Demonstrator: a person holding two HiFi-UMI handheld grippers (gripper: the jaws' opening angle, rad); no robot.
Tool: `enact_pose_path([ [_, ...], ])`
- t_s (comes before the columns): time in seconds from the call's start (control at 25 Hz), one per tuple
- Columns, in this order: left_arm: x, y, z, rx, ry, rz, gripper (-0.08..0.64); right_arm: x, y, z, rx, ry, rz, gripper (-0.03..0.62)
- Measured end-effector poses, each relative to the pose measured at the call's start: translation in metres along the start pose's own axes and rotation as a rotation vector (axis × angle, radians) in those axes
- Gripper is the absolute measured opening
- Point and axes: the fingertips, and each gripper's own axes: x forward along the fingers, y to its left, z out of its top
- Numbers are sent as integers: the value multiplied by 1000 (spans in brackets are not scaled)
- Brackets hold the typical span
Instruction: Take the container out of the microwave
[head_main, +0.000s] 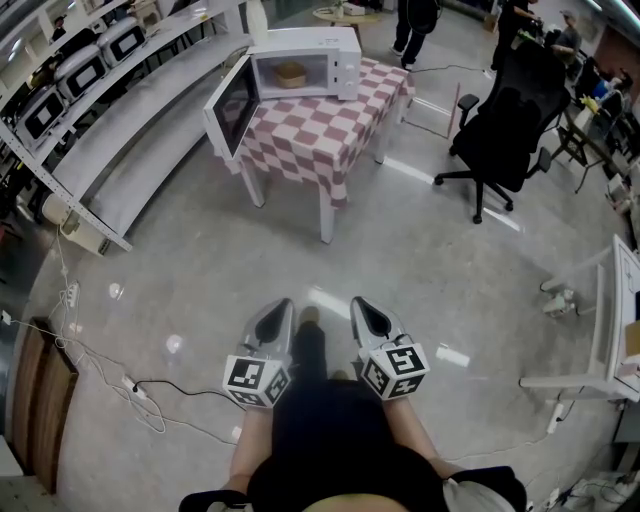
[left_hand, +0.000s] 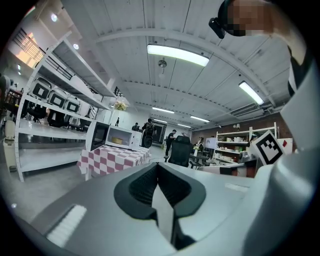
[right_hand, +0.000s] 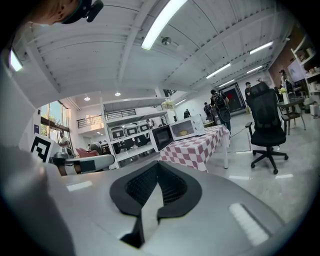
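The polished grey concrete floor (head_main: 420, 300) is wide and glossy. Loose cables (head_main: 150, 395) trail at the near left, where a foot could catch on the walk over. Long white metal shelving (head_main: 130, 130) runs along the left. At the far middle stands the tabletop (head_main: 330, 125) under a soft red-and-white chequered cloth, which could drag if snagged. On it sits the boxy white microwave (head_main: 345, 50), its dark-glazed door (head_main: 232, 105) swung open to the left and easy to knock. The container (head_main: 291, 74), small, tan and rounded, rests inside the cavity, well apart from both tools. The left tool (head_main: 281, 305) and right tool (head_main: 361, 303), smooth grey with ribbed black pads, are each clenched on nothing. Unless they part first, they would likely shove the container deeper.
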Motion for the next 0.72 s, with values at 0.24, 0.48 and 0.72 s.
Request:
enact_pose_path([
  [0.24, 30, 12, 11, 11, 3, -13, 11, 22, -14, 13, -6, 0, -13, 0],
  [0.48, 65, 26, 22, 7, 6, -24, 11, 55, -27, 24, -2, 22, -3, 0],
  [0.72, 93, 44, 33, 12, 6, -22, 11, 88, -36, 40, -8, 28, 9, 0],
])
